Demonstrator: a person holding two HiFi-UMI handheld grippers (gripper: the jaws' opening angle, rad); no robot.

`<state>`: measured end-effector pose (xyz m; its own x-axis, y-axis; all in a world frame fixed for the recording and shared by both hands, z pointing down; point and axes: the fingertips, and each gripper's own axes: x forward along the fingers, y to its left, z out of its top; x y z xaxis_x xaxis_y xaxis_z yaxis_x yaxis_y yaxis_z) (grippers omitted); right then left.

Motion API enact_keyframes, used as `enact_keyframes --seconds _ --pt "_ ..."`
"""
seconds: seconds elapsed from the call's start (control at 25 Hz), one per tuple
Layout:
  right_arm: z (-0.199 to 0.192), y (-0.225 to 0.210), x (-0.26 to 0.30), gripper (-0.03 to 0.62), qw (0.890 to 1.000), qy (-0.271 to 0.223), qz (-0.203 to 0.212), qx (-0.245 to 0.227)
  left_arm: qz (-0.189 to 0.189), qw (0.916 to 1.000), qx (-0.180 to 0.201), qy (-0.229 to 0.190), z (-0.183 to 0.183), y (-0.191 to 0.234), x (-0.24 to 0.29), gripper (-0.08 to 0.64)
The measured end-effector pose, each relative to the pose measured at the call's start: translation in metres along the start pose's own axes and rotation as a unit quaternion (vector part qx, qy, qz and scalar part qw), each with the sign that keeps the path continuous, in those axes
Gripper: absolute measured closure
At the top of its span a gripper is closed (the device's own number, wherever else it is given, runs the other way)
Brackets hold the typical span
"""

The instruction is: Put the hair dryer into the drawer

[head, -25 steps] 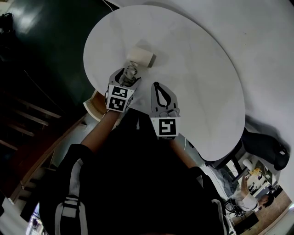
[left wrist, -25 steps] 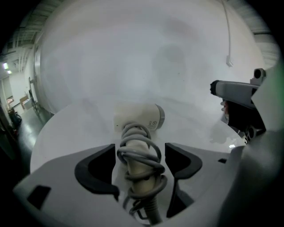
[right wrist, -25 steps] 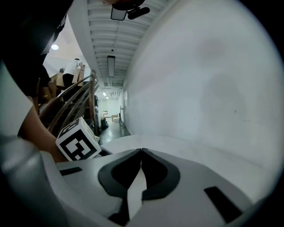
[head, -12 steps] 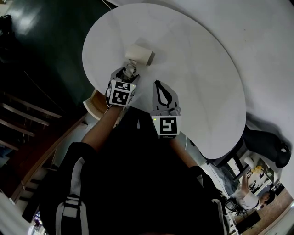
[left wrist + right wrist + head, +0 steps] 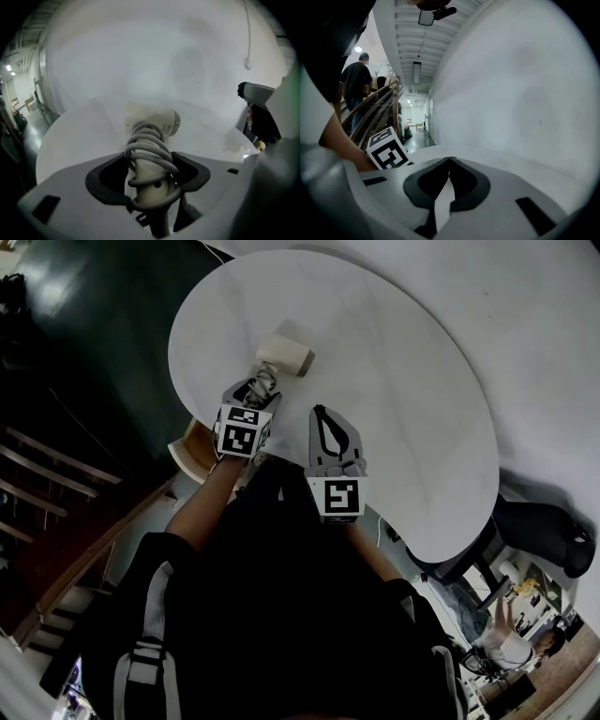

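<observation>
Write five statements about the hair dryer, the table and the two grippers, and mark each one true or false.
1. The hair dryer lies on the table. True.
2. A cord is wound round the hair dryer's handle. True.
3. The right gripper holds the hair dryer. False: it is empty. The handle stands between the jaws of the left gripper, which are closing.
4. The table is dark and square. False: it is white, with a rounded edge.
5. The right gripper's jaws are together. True.
</observation>
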<state>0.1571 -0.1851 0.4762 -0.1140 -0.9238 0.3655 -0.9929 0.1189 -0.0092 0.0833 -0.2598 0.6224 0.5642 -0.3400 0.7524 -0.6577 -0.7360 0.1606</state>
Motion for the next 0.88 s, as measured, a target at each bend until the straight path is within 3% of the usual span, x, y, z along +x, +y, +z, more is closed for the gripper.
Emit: enact_keyframes --seconds 0.24,0.48,0.68,0.88 --pt "0.0 0.004 -0.015 0.571 1.0 -0.02 0.004 -0.015 0.005 0.9997 -0.003 -0.023 -0.001 -0.012 -0.019 0.278" --pt "0.001 0.017 -0.035 0.571 1.0 -0.003 0.014 -0.014 0.017 0.9981 -0.008 -0.058 0.006 -0.021 -0.053 0.279" --pt "0.009 0.025 -0.042 0.571 0.997 -0.054 0.028 -0.037 0.031 0.9954 -0.014 -0.09 0.012 -0.026 -0.085 0.279" --pt "0.01 0.042 -0.05 0.571 0.996 -0.063 0.049 -0.04 0.047 0.9914 -0.025 -0.119 0.013 -0.026 -0.12 0.279"
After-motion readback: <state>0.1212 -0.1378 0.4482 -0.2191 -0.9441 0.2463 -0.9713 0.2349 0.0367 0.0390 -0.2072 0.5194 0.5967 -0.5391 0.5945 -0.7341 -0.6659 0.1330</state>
